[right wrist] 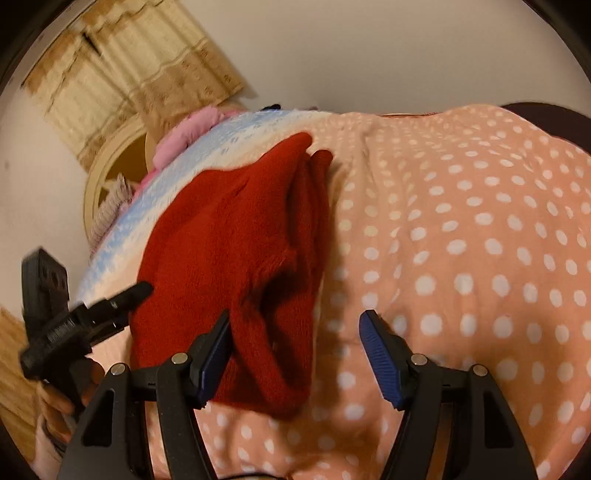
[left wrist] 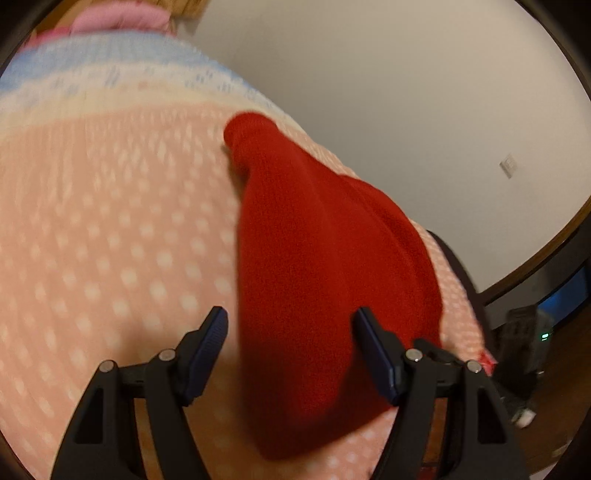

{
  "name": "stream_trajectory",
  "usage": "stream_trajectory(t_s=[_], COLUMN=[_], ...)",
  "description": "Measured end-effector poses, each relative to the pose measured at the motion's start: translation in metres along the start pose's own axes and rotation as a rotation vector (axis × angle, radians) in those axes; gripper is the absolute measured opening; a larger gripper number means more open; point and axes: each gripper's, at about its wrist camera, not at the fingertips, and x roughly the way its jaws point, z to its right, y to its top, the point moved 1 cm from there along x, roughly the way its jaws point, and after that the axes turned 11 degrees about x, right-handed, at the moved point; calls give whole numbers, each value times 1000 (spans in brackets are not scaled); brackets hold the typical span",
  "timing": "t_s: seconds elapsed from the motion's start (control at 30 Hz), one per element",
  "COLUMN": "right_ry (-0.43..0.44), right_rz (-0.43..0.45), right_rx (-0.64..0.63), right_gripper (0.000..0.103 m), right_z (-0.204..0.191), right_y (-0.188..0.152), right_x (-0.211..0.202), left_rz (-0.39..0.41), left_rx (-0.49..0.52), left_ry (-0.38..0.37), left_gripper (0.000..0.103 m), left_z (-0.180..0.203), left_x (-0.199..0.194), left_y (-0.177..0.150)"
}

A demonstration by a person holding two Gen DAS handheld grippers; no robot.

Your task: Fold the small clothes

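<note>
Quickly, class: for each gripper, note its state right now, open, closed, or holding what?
Left gripper: open, holding nothing; red knit garment lies between its fingers.
Right gripper: open, holding nothing.

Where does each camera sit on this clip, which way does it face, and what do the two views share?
Left wrist: on the left gripper, looking down along its open jaws at the red garment on a dotted blanket; wall behind. No hand shows.
Right wrist: on the right gripper, jaws open, facing the same garment from its other side; the left gripper and the hand holding it show at lower left.
Shared: red garment, dotted blanket, pink cloth at the far end.
</note>
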Motion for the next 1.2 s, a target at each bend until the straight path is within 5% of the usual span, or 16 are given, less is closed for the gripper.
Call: stream_trajectory(t_s=[0.1, 0.13, 0.27, 0.4, 0.67, 0.87, 0.93, 1.13, 1.2], right_ry=[6, -10, -62, -98, -141, -164, -183, -241, -244], right_rz=[-46, -44, -49, -54, -26, 0, 34, 148, 190], right_rx=[-42, -73, -127, -166, -176, -186, -217, -291, -315], right_gripper=[65, 47, 35, 25, 28, 51, 59, 61, 62], right_z=[-11, -16, -33, -37, -30, -40, -50, -86, -98], right_y=[-12, -16, -26, -31, -46, -60, -64, -75, -76], right_x=[6, 7, 7, -4, -22, -57, -72, -111, -123], left_rz=[2, -2, -10, -24, -13, 18, 16, 55, 109], left_rx=[47, 91, 190, 212, 231, 265, 287, 340, 372], left_ry=[33, 72, 183, 225, 330, 435, 460, 528, 558], left_gripper=[73, 72, 52, 49, 55, 68, 71, 80, 90], left_z=[12, 20, 47, 48, 47, 54, 58, 71, 80], left_x=[0, 2, 1, -5, -27, -50, -56, -86, -103], left_y=[-11, -14, -20, -23, -35, -45, -49, -60, -61])
